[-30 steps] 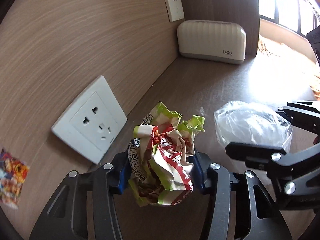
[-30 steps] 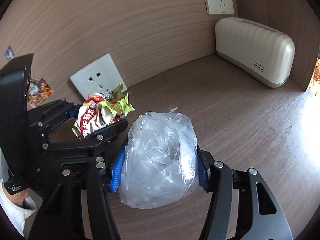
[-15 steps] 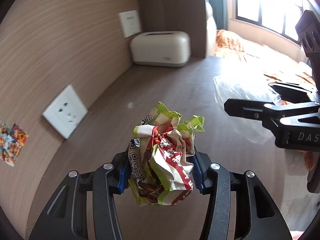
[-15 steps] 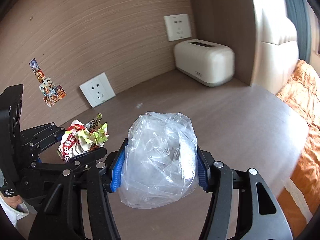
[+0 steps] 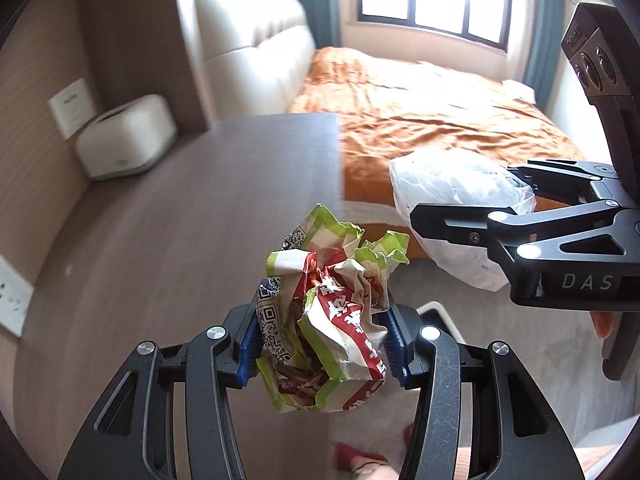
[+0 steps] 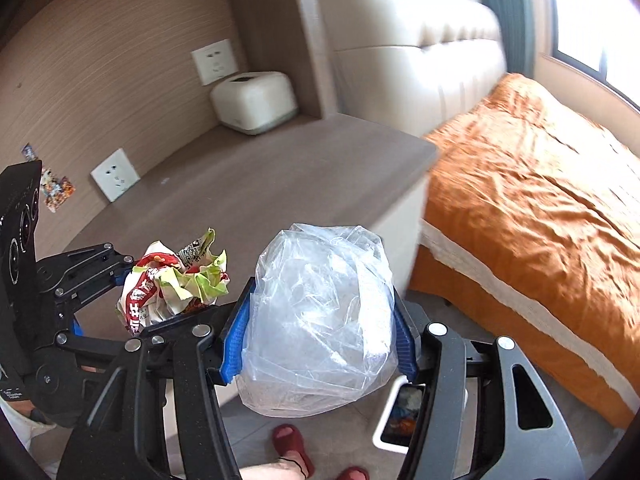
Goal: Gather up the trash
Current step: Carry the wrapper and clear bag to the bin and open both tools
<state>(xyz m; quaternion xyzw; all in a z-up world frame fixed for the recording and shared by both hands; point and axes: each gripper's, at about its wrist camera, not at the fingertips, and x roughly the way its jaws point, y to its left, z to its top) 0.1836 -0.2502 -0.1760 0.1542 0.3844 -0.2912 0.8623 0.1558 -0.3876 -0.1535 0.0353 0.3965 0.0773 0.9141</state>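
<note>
My left gripper [image 5: 322, 344] clamps a crumpled wrapper; my right gripper [image 6: 318, 344], just beside it, squeezes a clear bag.

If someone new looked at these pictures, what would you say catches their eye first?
Probably the crumpled red-and-green wrapper, pinched in the left gripper at the centre of its view. Next, the clear plastic bag bulging between the right gripper's blue pads. Behind both, the bright orange bed fills the right side beyond the wooden desk.
</note>
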